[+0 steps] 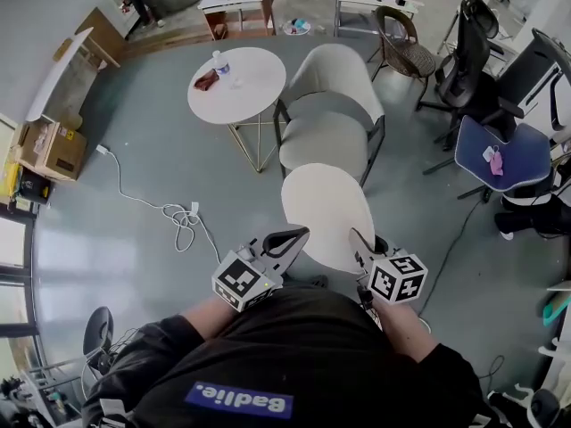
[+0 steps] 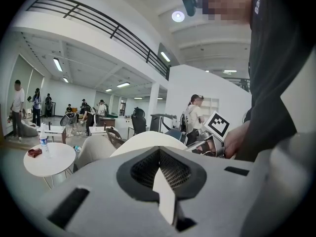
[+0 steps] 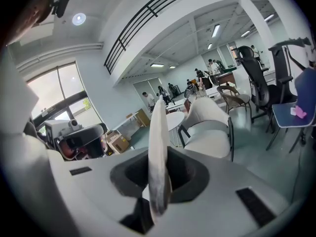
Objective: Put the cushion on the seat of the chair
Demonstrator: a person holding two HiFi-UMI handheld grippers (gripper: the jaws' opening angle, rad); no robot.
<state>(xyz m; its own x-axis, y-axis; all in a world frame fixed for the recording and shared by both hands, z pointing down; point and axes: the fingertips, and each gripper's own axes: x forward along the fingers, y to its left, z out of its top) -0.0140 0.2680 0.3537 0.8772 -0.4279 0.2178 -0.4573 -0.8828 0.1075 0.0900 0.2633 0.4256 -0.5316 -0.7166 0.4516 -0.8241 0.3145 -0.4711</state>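
I hold a flat, oval, cream cushion out in front of me, low over the grey floor. My left gripper is shut on its near left edge and my right gripper on its near right edge. In the left gripper view the cushion runs out from between the jaws. In the right gripper view the cushion shows edge-on, pinched between the jaws. The cream chair stands just beyond the cushion with its bare seat facing me, and the chair is also ahead in the right gripper view.
A round white table with a bottle stands left of the chair. A white cable and power strip lie on the floor at left. A blue chair and black office chairs stand at right, and a cardboard box at far left.
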